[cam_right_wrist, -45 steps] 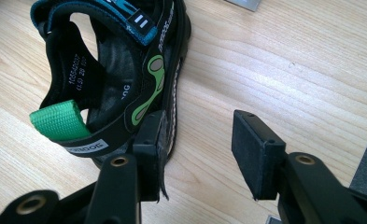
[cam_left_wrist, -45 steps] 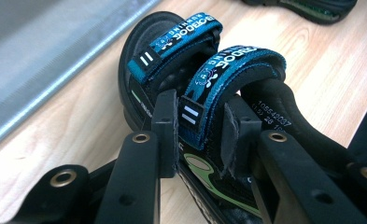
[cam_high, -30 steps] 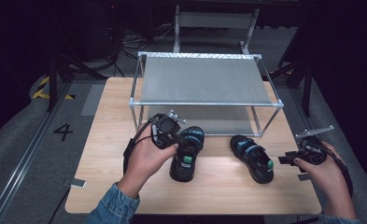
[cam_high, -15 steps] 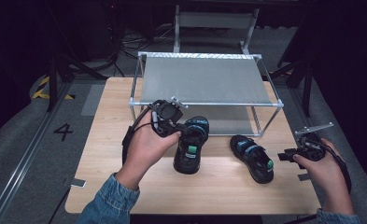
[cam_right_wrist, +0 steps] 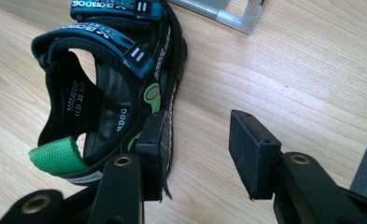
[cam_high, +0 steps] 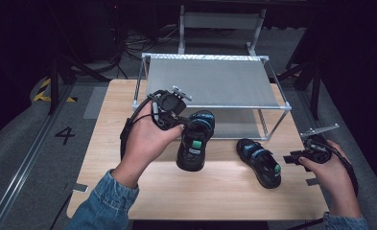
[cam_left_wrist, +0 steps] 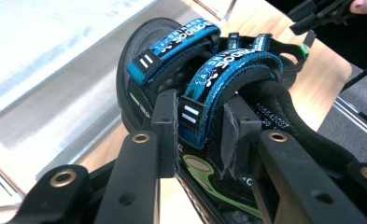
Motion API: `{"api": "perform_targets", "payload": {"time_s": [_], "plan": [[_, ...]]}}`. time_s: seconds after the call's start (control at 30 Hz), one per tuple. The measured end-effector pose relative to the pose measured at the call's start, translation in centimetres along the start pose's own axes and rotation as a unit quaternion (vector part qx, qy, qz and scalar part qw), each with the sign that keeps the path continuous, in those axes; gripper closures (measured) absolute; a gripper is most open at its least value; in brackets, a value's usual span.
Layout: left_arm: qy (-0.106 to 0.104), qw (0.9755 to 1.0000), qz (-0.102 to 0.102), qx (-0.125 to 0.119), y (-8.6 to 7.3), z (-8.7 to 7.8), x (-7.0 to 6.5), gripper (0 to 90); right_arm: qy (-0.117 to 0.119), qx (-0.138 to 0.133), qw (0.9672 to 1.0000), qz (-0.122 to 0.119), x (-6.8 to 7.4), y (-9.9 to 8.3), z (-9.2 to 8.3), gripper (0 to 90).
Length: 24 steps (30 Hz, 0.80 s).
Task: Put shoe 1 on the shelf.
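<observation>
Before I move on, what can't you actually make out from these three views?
- Lifted sandal: its sole underside, turned away in the high view.
- Left gripper: grip depth on the strap, hidden behind its pads.
- Second sandal: toe end, cut by the right gripper view's top edge.

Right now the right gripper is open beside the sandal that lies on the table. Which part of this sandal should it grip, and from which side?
Probably the side wall of the sandal on the table, approached from the heel end. That wall stands upright, and one pad of the open right gripper already lies against it, with bare wood between the jaws.
</observation>
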<state>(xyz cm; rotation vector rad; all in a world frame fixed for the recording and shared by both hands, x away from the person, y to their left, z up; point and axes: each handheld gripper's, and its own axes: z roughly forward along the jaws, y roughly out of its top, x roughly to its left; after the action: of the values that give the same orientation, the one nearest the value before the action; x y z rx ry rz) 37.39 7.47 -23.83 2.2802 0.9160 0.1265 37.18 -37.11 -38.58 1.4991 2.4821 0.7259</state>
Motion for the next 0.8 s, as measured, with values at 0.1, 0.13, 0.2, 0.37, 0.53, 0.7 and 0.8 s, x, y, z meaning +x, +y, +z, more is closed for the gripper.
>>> {"api": "perform_targets", "payload": {"time_s": [0.1,0.13,0.2,0.37,0.53,0.7,0.8], "plan": [[-0.002,1.0000,0.002,-0.002,0.3,-0.5,0.0,70.5,-0.002,0.001,1.0000,0.001,0.0,-0.2,0.0,58.6],[-0.005,1.0000,0.004,-0.005,0.5,-1.0,0.1,70.4,-0.003,0.001,1.0000,0.001,0.0,-0.3,-0.1,58.5],[-0.009,0.9999,0.004,-0.007,0.8,-1.3,0.1,70.4,-0.003,0.001,1.0000,0.001,0.0,-0.5,-0.1,58.5],[-0.010,0.9999,0.006,-0.012,1.6,-2.0,0.3,70.4,-0.007,0.003,1.0000,0.007,0.0,-1.1,-0.4,58.5],[-0.016,0.9997,0.001,-0.019,2.6,-2.5,0.9,70.4,-0.011,0.004,0.9998,0.014,-0.2,-1.8,-0.7,58.5],[-0.007,0.9996,-0.009,-0.024,3.7,-2.6,1.8,70.5,-0.014,0.006,0.9997,0.019,-0.2,-2.2,-0.9,58.5],[-0.002,0.9995,-0.019,-0.026,4.5,-2.4,2.5,70.6,-0.013,0.006,0.9998,0.015,-0.1,-2.2,-0.9,58.6]]}}
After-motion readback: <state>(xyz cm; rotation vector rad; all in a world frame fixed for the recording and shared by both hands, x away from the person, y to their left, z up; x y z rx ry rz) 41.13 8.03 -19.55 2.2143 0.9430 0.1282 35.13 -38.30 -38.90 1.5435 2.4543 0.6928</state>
